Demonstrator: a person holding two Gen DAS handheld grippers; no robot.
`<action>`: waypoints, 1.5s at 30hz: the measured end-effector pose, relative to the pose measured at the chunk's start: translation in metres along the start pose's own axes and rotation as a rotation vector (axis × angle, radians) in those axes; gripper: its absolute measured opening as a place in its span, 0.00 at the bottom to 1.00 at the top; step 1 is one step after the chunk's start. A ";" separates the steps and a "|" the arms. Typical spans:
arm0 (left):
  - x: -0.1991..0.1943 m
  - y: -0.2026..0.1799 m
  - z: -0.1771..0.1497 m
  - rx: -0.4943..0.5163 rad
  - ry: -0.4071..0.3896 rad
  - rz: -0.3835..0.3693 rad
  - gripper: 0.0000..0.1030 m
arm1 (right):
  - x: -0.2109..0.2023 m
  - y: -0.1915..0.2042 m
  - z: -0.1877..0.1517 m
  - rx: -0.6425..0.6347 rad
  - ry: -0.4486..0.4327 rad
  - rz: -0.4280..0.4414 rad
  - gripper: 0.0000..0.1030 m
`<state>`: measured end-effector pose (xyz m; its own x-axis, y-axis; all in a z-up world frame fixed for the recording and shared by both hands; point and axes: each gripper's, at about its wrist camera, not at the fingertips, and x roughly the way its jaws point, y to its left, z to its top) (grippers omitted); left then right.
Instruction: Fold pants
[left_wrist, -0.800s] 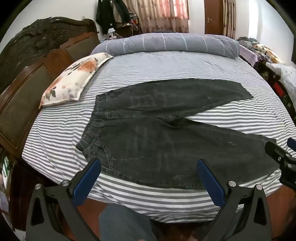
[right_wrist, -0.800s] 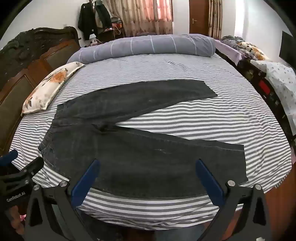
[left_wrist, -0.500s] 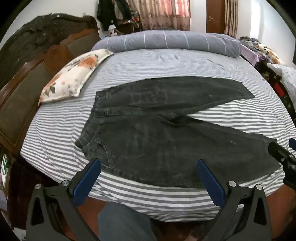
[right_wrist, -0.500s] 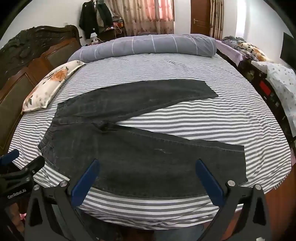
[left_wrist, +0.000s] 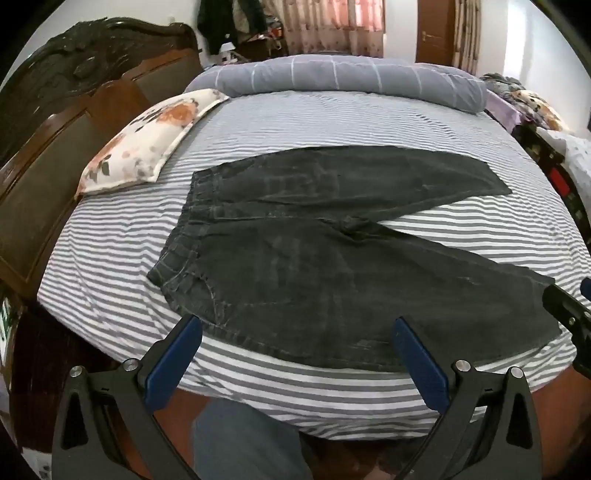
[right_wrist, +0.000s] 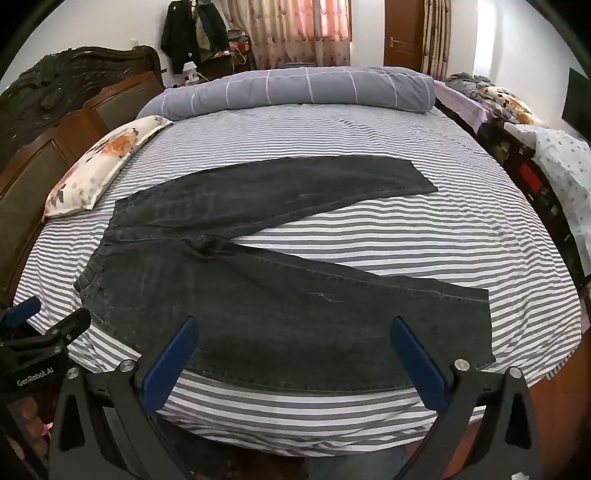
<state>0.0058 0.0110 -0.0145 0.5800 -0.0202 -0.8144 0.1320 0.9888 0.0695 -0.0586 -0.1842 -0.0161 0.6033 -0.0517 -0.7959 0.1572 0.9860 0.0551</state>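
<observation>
Pants (left_wrist: 325, 266): one pair lies flat, two legs spread, on one bed (left_wrist: 332, 110).

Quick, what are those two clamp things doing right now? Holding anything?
Left gripper: open wide, holding nothing, above the near edge of the pants.
Right gripper: open wide, holding nothing, above the near pant leg.

Dark, matt denim pants (left_wrist: 332, 266) with faded, rough-looking patches lie ahead of the spread jaws on a soft striped cotton-like sheet (left_wrist: 110, 258). Each jaw has a smooth blue plastic pad (left_wrist: 173, 360) on matt black plastic arms with shiny metal bolts. Far left, a glossy carved wooden headboard (left_wrist: 55, 155).
</observation>
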 end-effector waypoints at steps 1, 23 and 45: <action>0.000 -0.001 0.000 0.009 -0.007 -0.002 0.99 | 0.000 0.000 0.000 -0.001 0.000 0.003 1.00; 0.004 -0.010 -0.004 0.032 -0.045 -0.037 0.99 | 0.005 0.000 -0.005 -0.002 0.010 0.012 1.00; 0.015 -0.004 -0.010 -0.014 0.011 -0.008 0.99 | 0.014 0.012 -0.010 -0.002 0.034 0.027 1.00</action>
<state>0.0056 0.0082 -0.0325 0.5701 -0.0262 -0.8211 0.1250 0.9906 0.0552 -0.0561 -0.1719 -0.0327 0.5805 -0.0193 -0.8140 0.1398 0.9872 0.0762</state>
